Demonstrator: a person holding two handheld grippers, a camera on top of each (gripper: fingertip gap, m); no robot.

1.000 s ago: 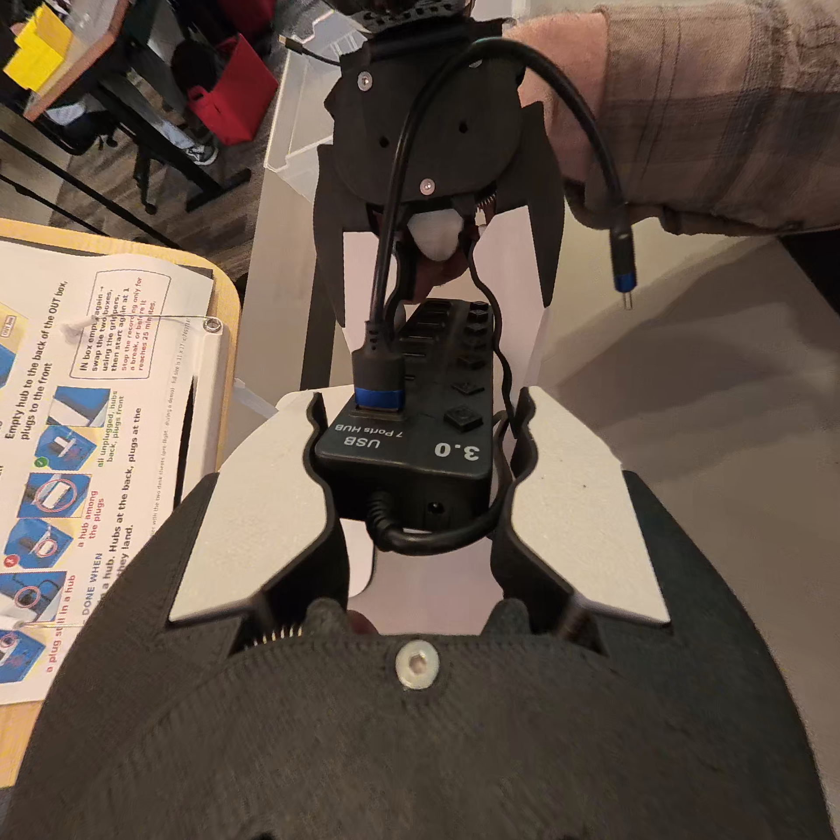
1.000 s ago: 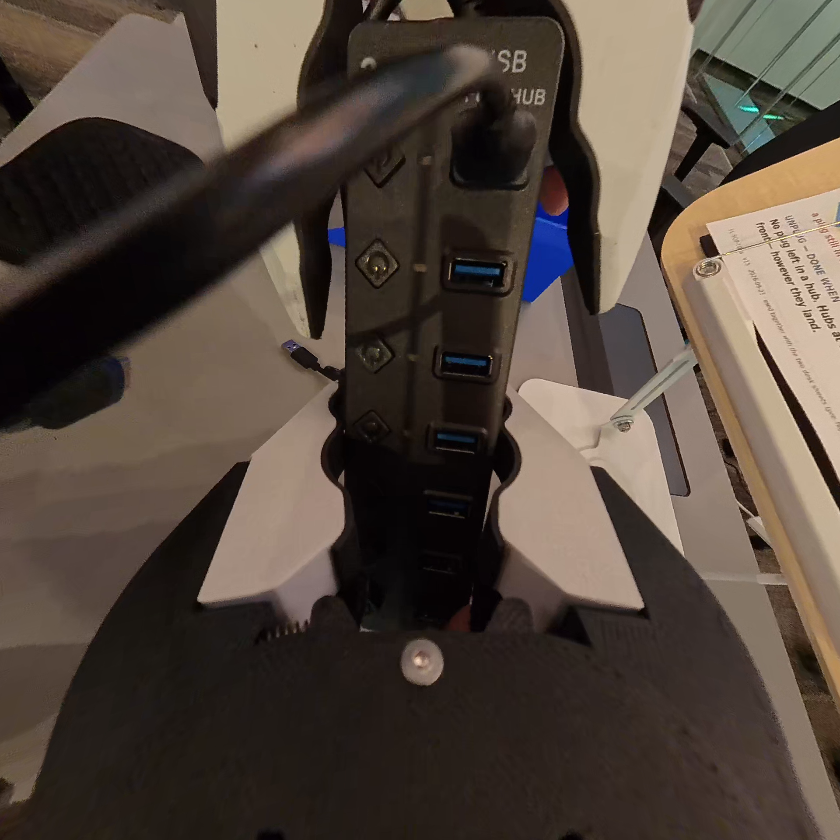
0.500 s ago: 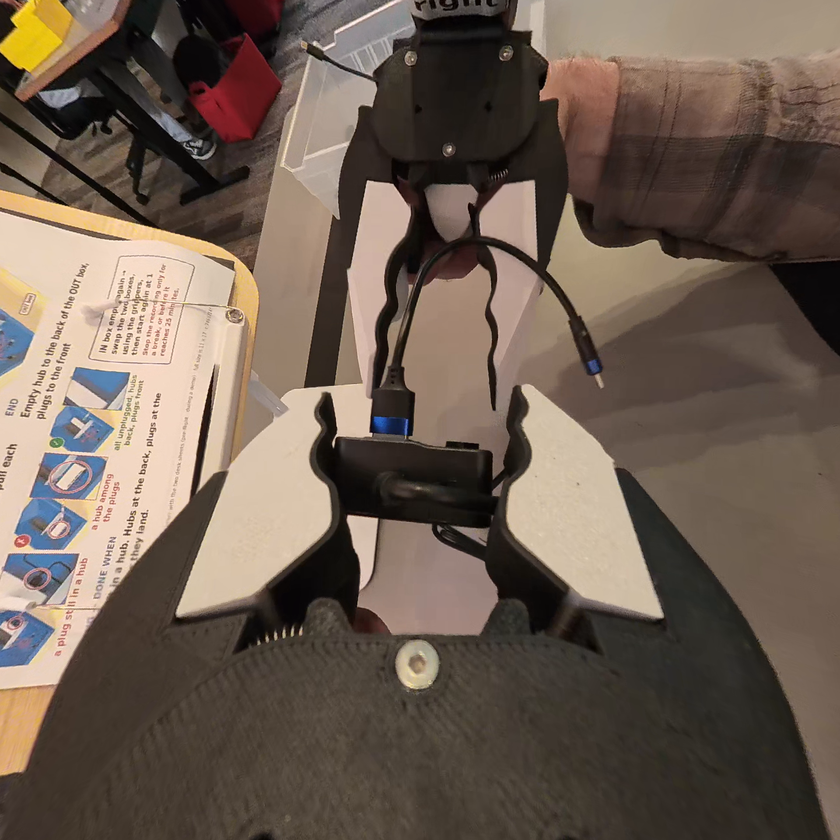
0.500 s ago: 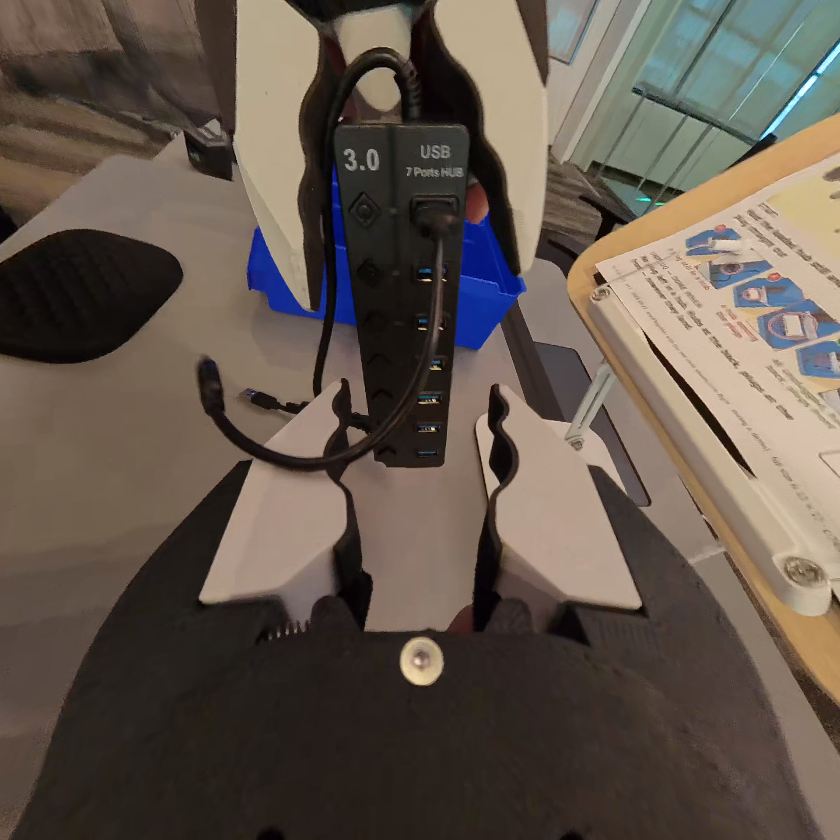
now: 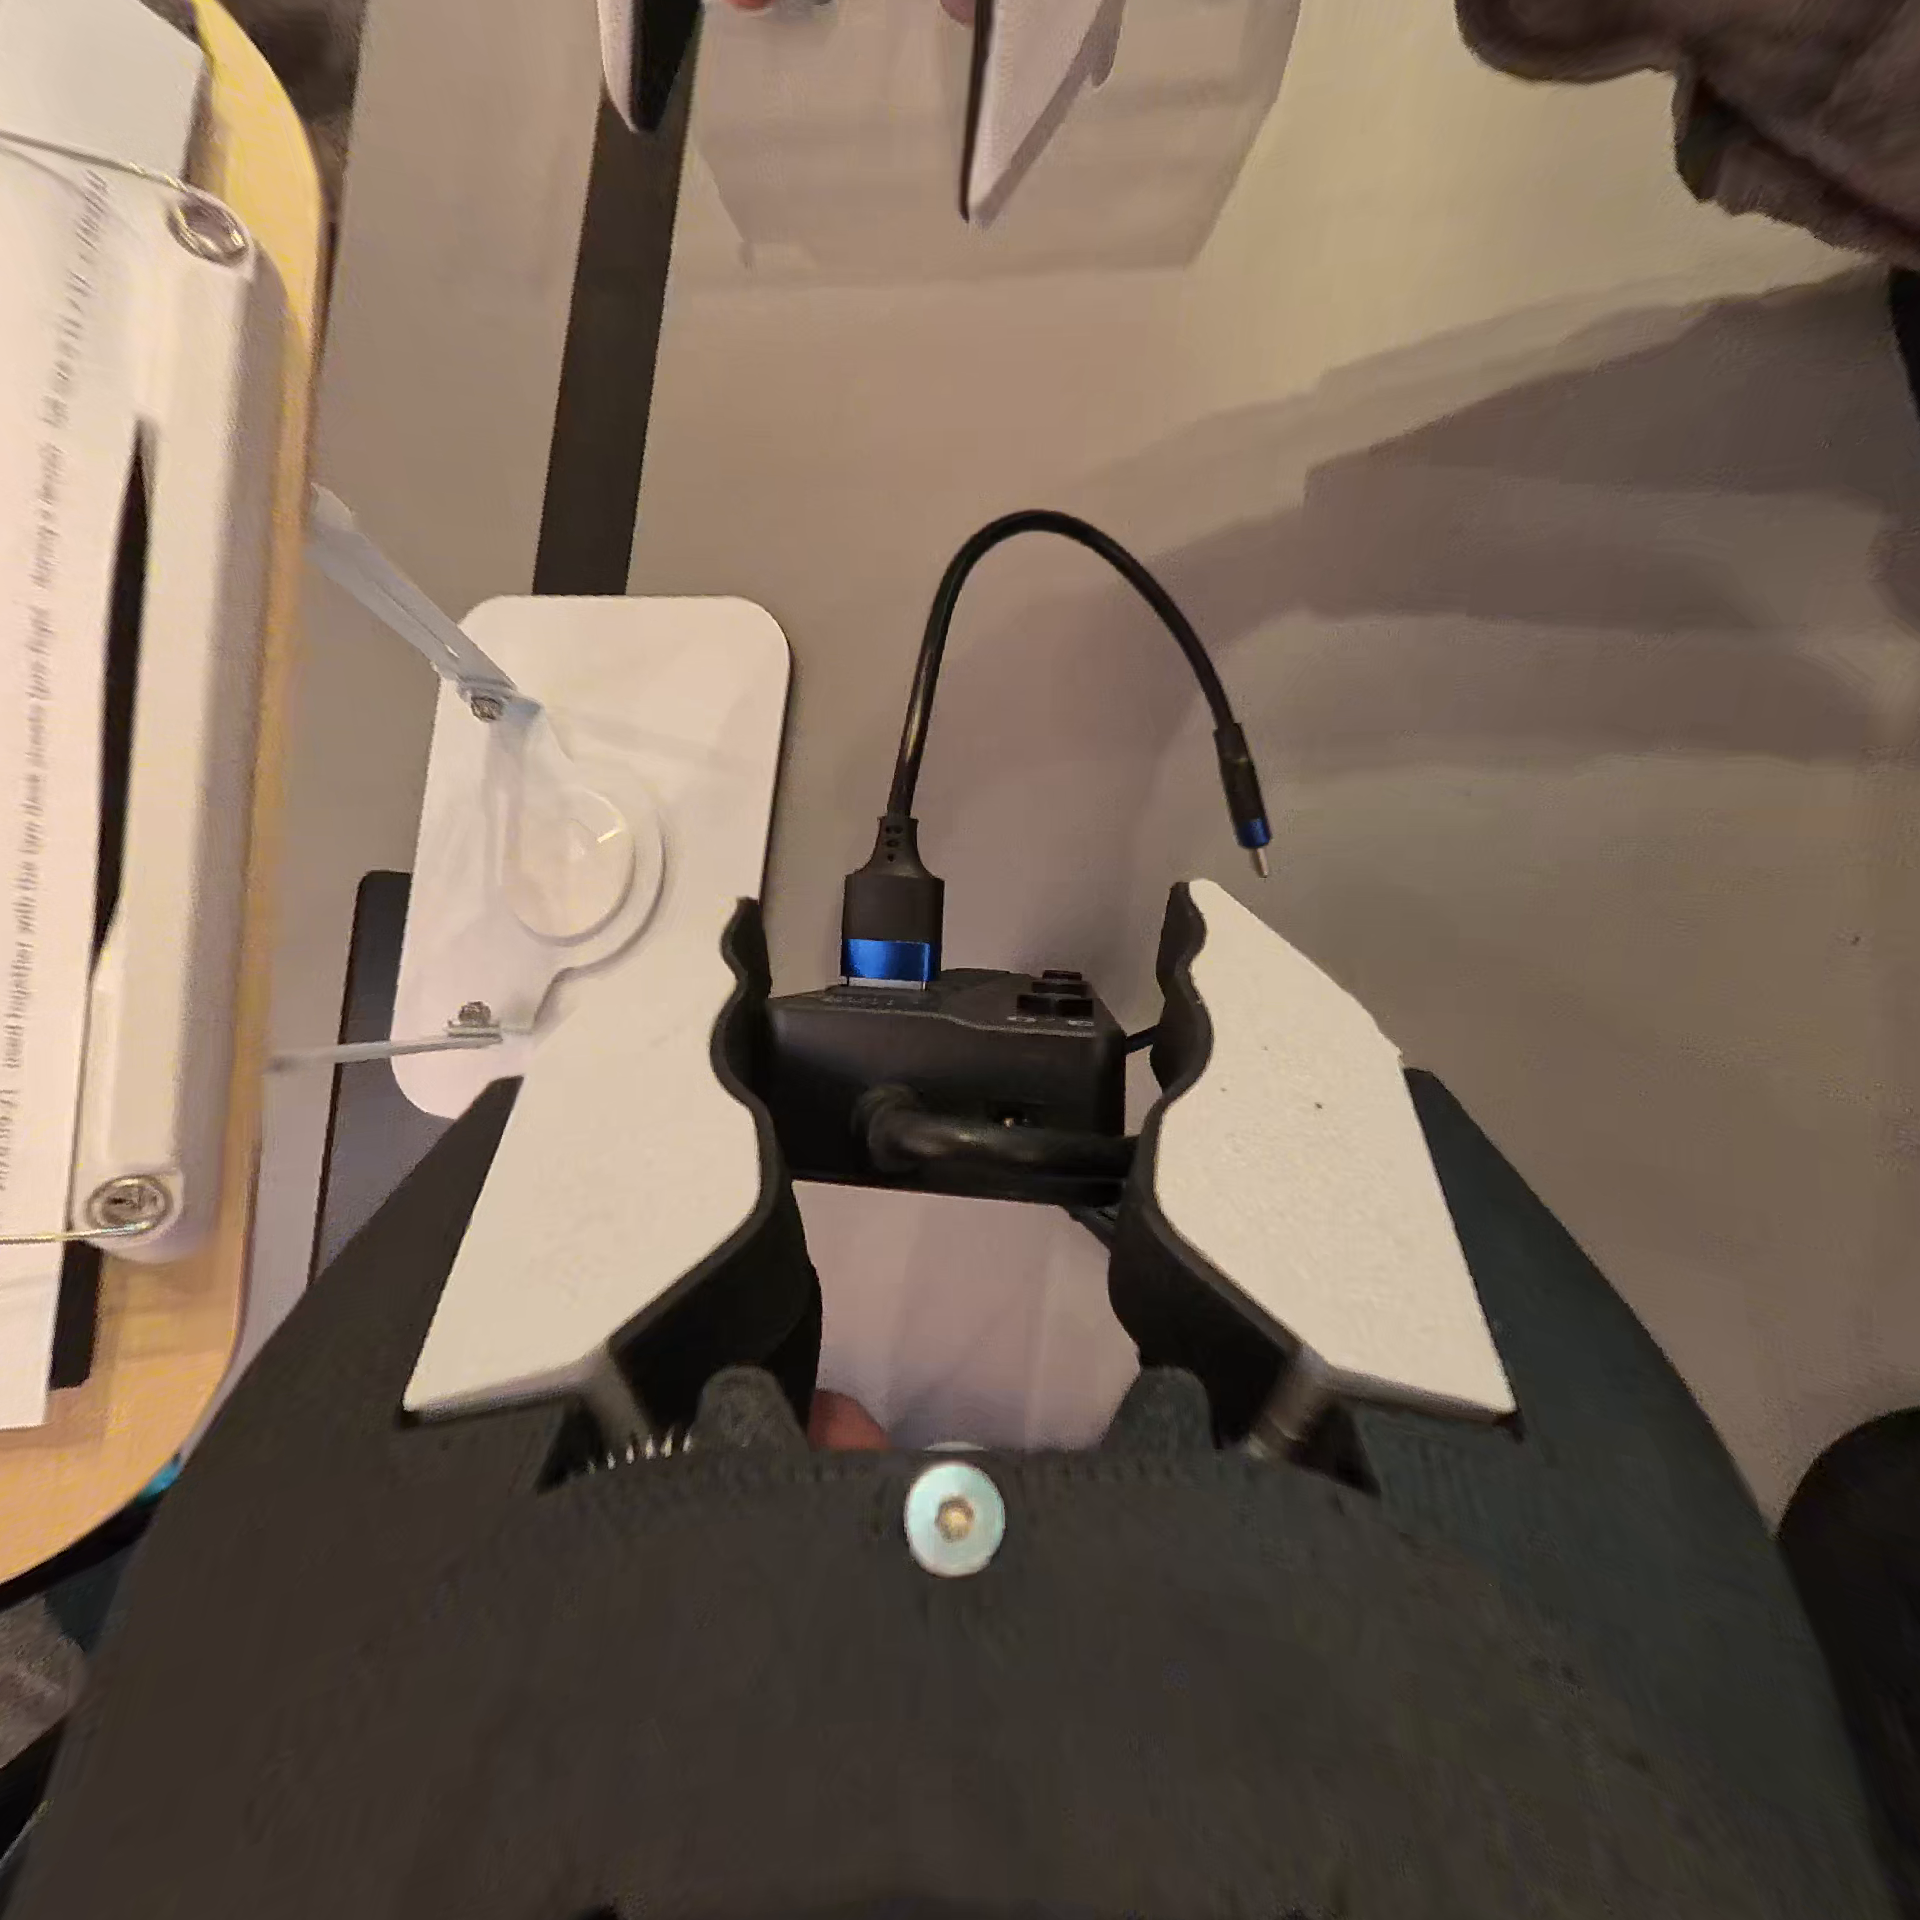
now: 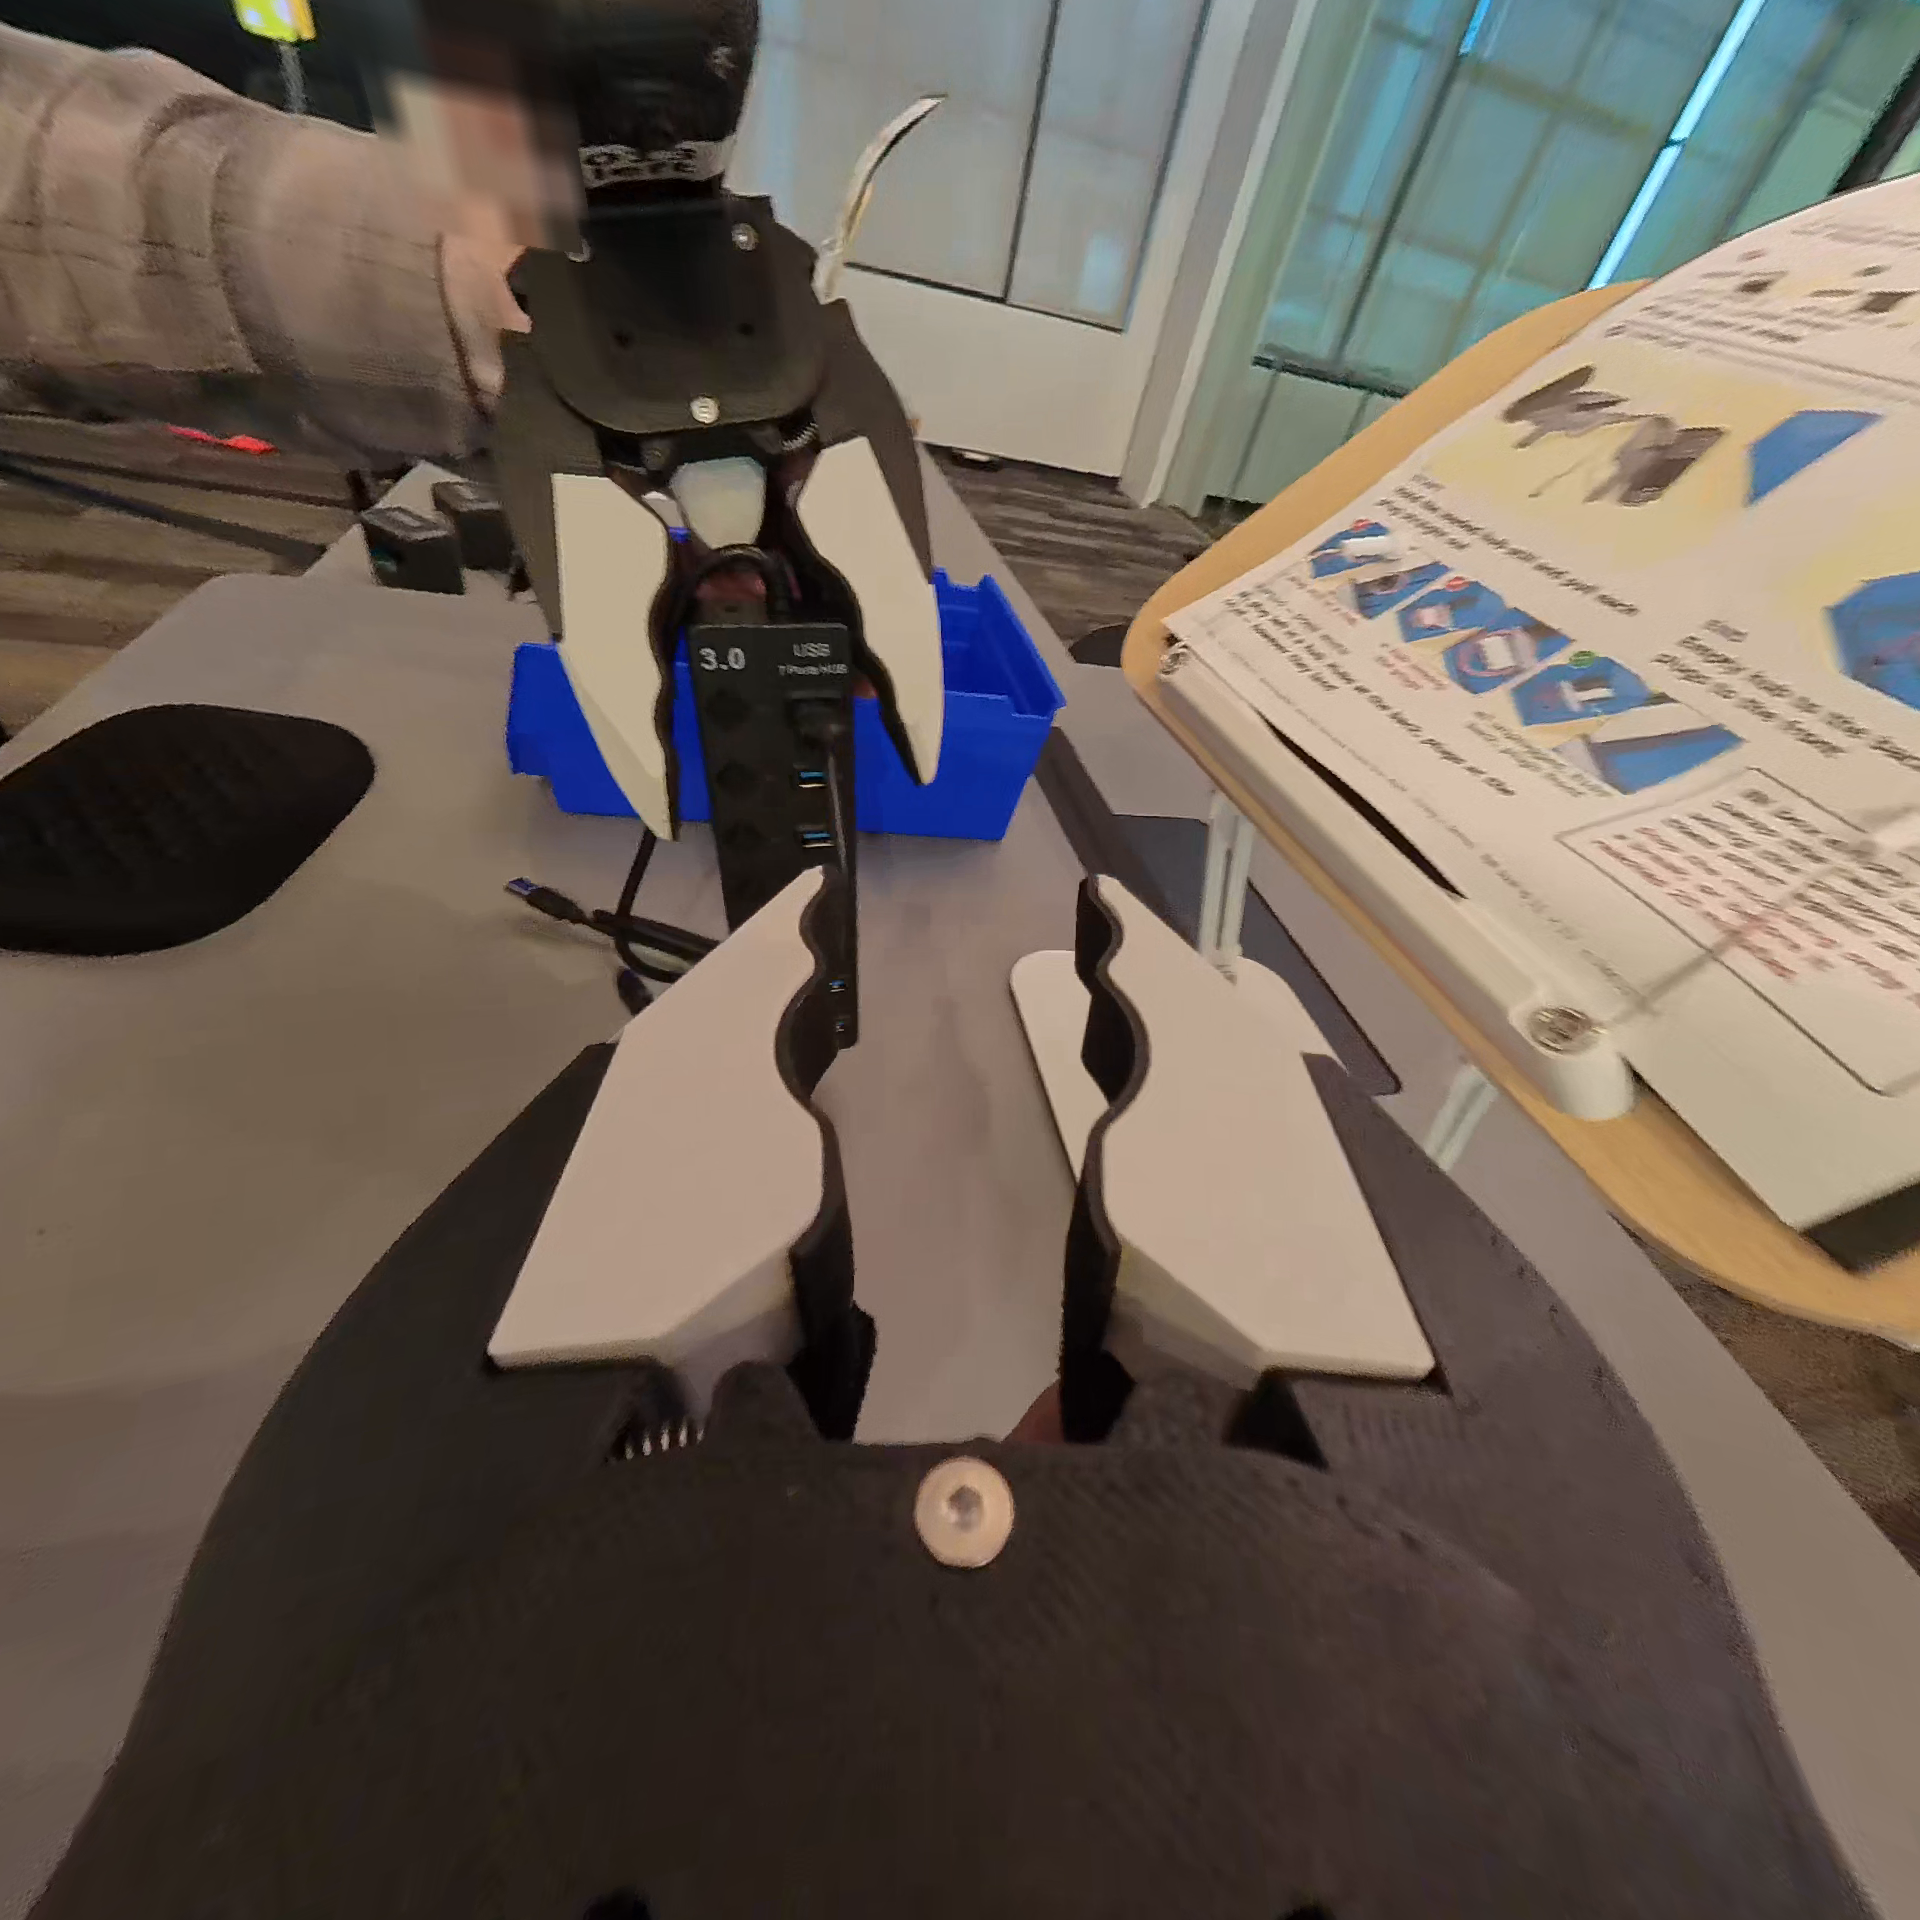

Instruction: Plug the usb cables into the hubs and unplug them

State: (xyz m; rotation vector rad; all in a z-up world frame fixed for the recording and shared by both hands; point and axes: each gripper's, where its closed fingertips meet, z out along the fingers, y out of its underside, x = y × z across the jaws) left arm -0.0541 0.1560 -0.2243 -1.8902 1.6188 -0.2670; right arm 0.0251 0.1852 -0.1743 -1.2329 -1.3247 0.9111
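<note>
hub (image 5: 940, 1081) clamped in left tongs (image 5: 961, 997), right tongs (image 6: 951, 971) empty.

USB hub (image 5: 940, 1081): black multi-port strip with blue-lined sockets and a row of buttons; end clamped between the left hand-held gripper (image 5: 961, 997) fingers, held above the counter (image 5: 1507, 623).

USB cable (image 5: 1049, 644): short, black, blue-collared plug seated in the hub's end port; arches from 12 toward 2 o'clock, small free connector dangling.
</note>
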